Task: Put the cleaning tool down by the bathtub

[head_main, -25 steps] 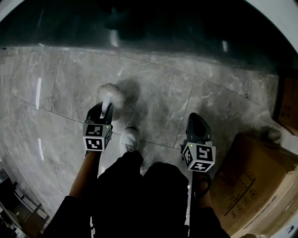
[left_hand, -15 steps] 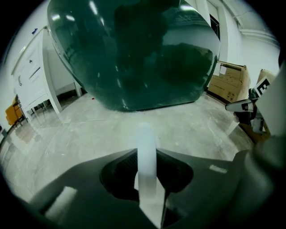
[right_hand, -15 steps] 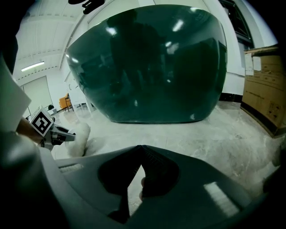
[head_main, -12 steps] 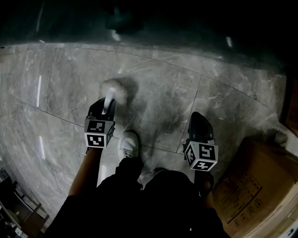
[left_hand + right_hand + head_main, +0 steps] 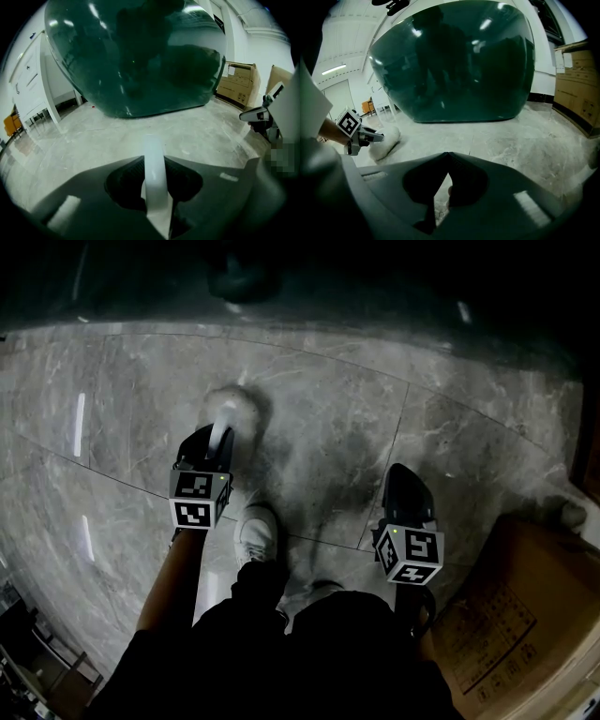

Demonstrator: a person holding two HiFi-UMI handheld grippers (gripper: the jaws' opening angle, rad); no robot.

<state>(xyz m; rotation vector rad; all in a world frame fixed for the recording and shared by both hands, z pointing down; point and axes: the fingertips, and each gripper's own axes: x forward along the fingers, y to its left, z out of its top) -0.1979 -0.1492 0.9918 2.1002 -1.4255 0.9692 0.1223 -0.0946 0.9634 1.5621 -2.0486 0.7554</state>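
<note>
Grey marble floor (image 5: 328, 418) fronts a dark green bathtub (image 5: 140, 56). At left, the left gripper (image 5: 217, 442) clamps the white handle of the cleaning tool (image 5: 230, 401), its fluffy head low by the tub. The right gripper (image 5: 401, 486), jaws together and empty, hovers near a cardboard box (image 5: 506, 615).

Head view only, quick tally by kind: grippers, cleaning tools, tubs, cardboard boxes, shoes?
grippers: 2 (left gripper shut on the tool, right gripper shut and empty)
cleaning tool: 1
bathtub: 1
cardboard box: 1
white shoe: 1
total: 6
</note>
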